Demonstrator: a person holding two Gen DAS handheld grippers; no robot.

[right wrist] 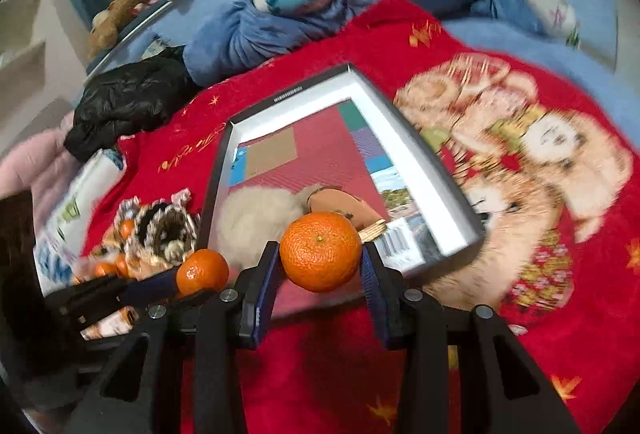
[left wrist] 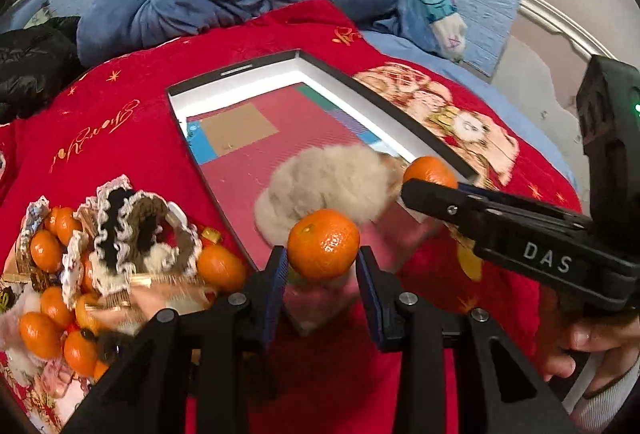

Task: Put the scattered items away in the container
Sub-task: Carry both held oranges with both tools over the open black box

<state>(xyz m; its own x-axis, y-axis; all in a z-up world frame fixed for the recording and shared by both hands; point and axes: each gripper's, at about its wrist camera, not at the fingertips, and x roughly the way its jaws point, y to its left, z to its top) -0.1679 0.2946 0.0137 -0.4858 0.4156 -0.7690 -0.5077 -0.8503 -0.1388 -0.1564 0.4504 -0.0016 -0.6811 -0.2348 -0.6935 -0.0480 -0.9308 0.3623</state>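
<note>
Gripping a mandarin (left wrist: pixel 323 244) between its blue pads, the left gripper (left wrist: pixel 323 266) sits low centre in its own view, over the near edge of the open box (left wrist: pixel 384 101). The right gripper (right wrist: pixel 320 266) likewise clamps a second mandarin (right wrist: pixel 320 251), low centre in the right view. Inside the box lies a fluffy beige item (left wrist: pixel 328 181). More mandarins (left wrist: pixel 44 250) pile with a frilly basket (left wrist: pixel 140 234) at lower left, all on a red blanket (left wrist: pixel 120 105).
</note>
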